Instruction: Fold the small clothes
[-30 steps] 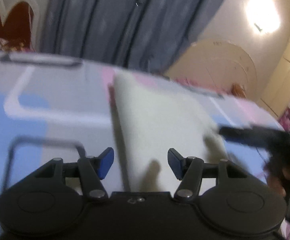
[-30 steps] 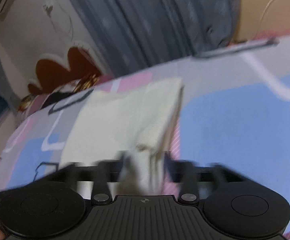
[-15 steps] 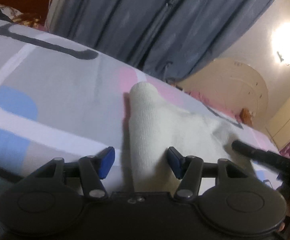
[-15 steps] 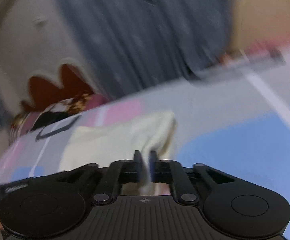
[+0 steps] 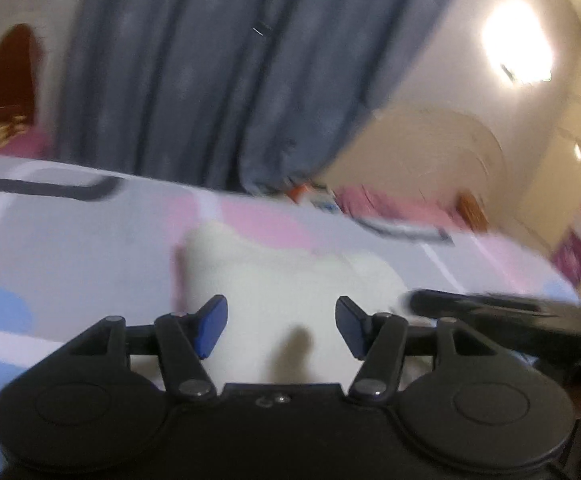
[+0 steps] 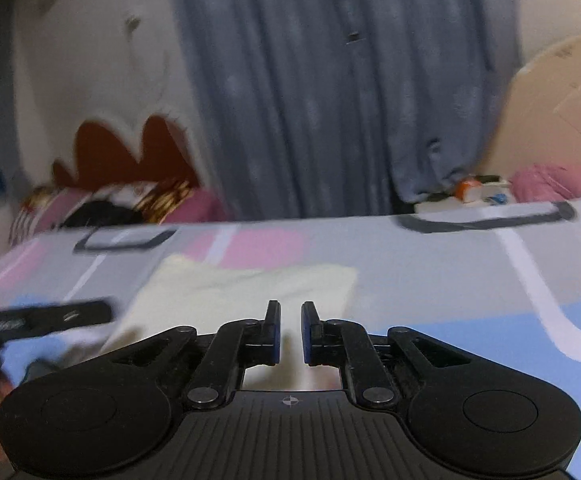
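A small cream garment (image 5: 286, 280) lies folded on the patterned bed sheet (image 5: 70, 232). My left gripper (image 5: 281, 326) is open, its blue pads just above the garment's near edge. In the right wrist view the garment (image 6: 242, 292) lies flat ahead. My right gripper (image 6: 290, 332) has its jaws nearly closed with a narrow gap and nothing between them, just over the garment's near edge. The right gripper shows in the left wrist view (image 5: 490, 312) and the left one in the right wrist view (image 6: 38, 320).
The sheet (image 6: 470, 292) has pink, blue, grey and white shapes. A grey-blue curtain (image 6: 330, 80) hangs behind the bed. A headboard and pillows (image 6: 110, 196) are at the left. Small items (image 6: 478, 192) sit by the far bed edge.
My right gripper held a fold of the garment, then let it go; the garment now lies flat. My left gripper stayed open and rose slightly over the near edge.
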Demonstrator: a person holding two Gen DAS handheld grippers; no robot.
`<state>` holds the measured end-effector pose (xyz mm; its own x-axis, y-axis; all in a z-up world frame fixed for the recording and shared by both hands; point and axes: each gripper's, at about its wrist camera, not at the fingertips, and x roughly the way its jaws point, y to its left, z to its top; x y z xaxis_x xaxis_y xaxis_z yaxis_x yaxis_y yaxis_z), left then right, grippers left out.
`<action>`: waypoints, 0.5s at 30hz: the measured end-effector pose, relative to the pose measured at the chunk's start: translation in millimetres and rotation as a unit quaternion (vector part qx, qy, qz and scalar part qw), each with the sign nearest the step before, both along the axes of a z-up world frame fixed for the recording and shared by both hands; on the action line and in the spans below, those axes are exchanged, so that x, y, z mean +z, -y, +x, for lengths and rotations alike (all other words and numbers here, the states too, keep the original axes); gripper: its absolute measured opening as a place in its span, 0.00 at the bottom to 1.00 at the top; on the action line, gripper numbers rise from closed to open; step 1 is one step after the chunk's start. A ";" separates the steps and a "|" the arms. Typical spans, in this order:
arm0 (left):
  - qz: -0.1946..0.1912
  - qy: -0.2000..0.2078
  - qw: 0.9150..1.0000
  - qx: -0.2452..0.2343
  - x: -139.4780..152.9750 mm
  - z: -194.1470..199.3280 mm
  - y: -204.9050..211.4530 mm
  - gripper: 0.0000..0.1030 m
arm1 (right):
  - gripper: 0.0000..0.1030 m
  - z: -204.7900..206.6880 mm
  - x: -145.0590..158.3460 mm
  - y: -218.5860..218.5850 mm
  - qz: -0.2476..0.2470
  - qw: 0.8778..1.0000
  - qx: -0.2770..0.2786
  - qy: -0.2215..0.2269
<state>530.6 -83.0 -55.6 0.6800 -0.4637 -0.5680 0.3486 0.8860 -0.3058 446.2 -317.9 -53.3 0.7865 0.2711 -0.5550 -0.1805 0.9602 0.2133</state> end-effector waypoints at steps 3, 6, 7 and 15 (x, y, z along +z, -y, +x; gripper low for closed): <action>0.056 0.001 0.997 -0.050 -17.8 -6.4 24.1 0.56 | 0.09 7.9 -24.8 -19.6 -0.073 0.996 0.011 -0.044; 0.063 0.012 0.995 -0.073 -7.8 -26.7 23.1 0.55 | 0.10 0.2 -24.6 -10.6 -0.072 0.995 -0.020 -0.059; 0.056 0.019 0.996 -0.073 -5.4 -37.6 18.5 0.55 | 0.10 -4.0 -19.5 -9.4 -0.077 0.995 -0.029 -0.063; 0.037 0.002 0.994 -0.103 -32.4 -126.5 4.6 0.54 | 0.10 -90.7 -20.4 -50.2 -0.093 0.991 0.065 -0.067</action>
<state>404.1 -87.7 -88.0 0.5779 -0.5505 -0.6025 0.5259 0.8157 -0.2409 355.4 -267.7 -73.6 0.6673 0.2490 -0.7020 -0.2878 0.9555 0.0653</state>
